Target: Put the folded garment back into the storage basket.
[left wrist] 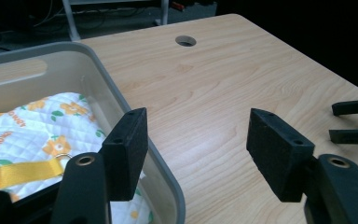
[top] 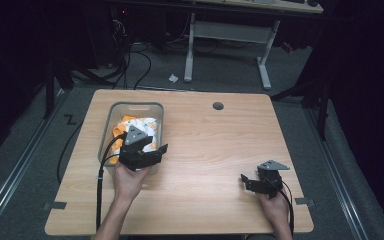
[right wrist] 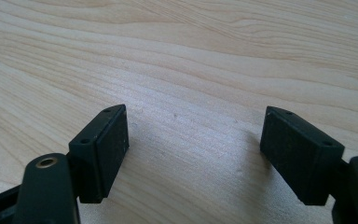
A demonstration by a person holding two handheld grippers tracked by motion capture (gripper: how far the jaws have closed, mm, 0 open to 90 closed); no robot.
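A grey plastic bin (top: 130, 106) stands on the left half of the wooden table (top: 215, 145). In it lies a white quilted cloth item with orange flowers (top: 141, 124) and a yellow strap (left wrist: 23, 172). My left gripper (top: 149, 145) hovers at the bin's near right corner. It is open and holds nothing. In the left gripper view, my left gripper (left wrist: 198, 140) has one jaw over the bin's rim (left wrist: 116, 93) and the other over bare table. My right gripper (top: 247, 180) rests low near the table's front right, open and holding nothing. Bare wood lies between the jaws of my right gripper (right wrist: 193, 140).
A round cable hole (top: 218, 106) sits near the table's far edge. Beyond the table stands a white-legged desk (top: 225, 30), with cables on the floor (top: 130, 65). Black cables trail from both grippers toward the front edge. The right gripper's jaws (left wrist: 354, 122) show at the far right.
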